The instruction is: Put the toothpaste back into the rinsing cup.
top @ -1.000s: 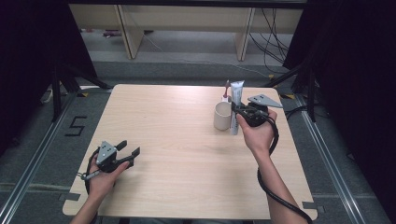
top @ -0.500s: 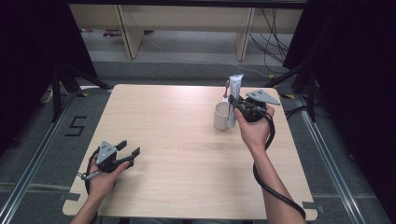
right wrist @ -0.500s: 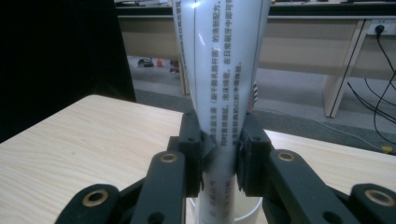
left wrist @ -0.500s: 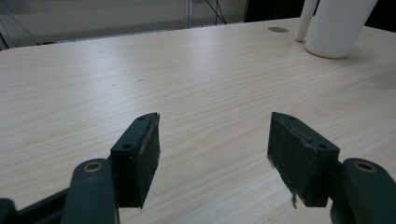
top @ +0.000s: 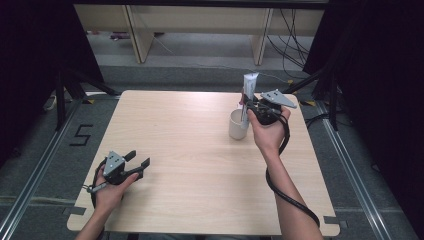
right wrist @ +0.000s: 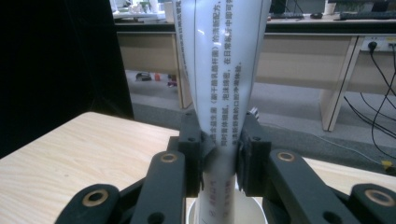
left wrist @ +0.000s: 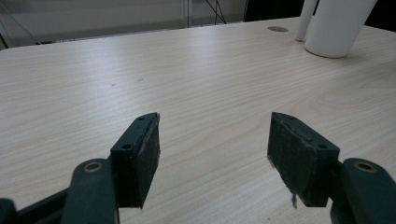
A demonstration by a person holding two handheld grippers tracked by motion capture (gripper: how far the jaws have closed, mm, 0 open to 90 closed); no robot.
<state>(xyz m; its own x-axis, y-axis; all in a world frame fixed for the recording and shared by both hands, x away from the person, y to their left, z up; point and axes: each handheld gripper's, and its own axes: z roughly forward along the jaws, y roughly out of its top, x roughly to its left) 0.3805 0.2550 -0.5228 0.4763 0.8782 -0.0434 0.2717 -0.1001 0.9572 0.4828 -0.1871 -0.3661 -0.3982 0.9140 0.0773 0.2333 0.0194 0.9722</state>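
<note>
Gripping a white tube (right wrist: 219, 93) upright, the right gripper (right wrist: 219, 158) is pinching it between both jaws directly above the white cup (top: 238, 125), lower end inside the rim. Left gripper (left wrist: 212, 154) is resting with jaws spread wide on the table (top: 200, 150), well apart.

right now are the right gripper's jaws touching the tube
Touching. In the right gripper view the right gripper has both jaws pressed against the white tube, pinching it narrow above the cup.
</note>
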